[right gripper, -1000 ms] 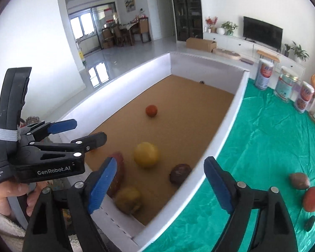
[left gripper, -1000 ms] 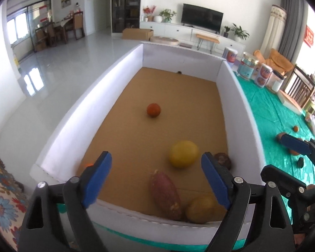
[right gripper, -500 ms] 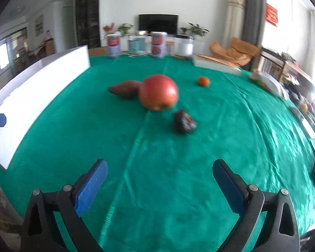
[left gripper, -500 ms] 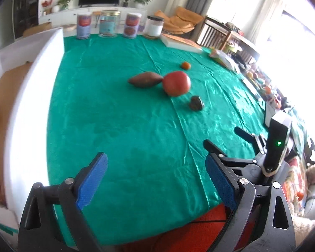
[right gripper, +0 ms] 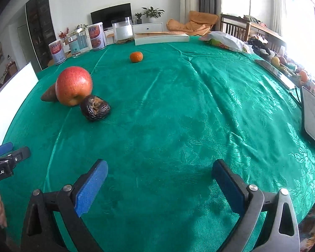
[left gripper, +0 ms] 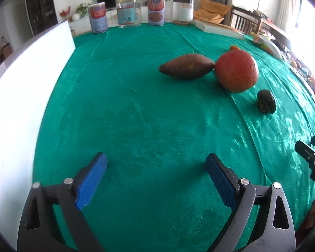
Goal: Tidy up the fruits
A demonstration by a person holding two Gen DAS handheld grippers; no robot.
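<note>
On the green tablecloth lie a red apple [left gripper: 236,70] [right gripper: 74,85], a brown sweet potato [left gripper: 186,66] [right gripper: 48,96] beside it, a dark wrinkled fruit [left gripper: 266,101] [right gripper: 95,107] and a small orange mandarin [right gripper: 136,57] [left gripper: 233,47] farther back. My left gripper [left gripper: 156,180] is open and empty, low over the cloth, well short of the fruits. My right gripper [right gripper: 159,185] is open and empty, with the fruits ahead to its left. The white box wall [left gripper: 16,96] [right gripper: 8,103] stands at the left.
Tins and jars [left gripper: 126,13] [right gripper: 79,42] stand along the far edge, with a flat white box [right gripper: 161,38] and a plastic bag [right gripper: 224,40]. A tablet [right gripper: 311,115] lies near the right edge. Each gripper shows at the edge of the other's view.
Both grippers have swung away from the white box with its fruits to the green cloth. They have come closer to the apple, the sweet potato and the dark fruit. Both stay open.
</note>
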